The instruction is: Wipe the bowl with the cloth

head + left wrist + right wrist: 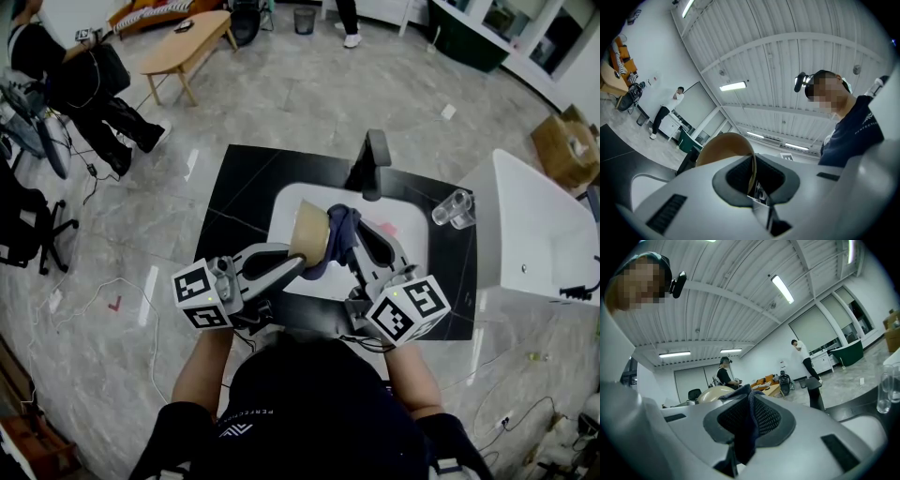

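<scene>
Left claw [298, 264] grips the tan round bowl [311, 230] by its rim above the white sink [291, 202]; right claw [353, 246] pinches the dark blue cloth [339, 228] beside it. Wiping seems underway; next, rub around the inside.

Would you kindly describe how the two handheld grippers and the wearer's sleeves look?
The left gripper and the right gripper share pale grey moulded shells, with dark textured lining inside the fingers. Each carries a white cube printed with black square markers. The person wears a dark navy short-sleeved top.
</scene>
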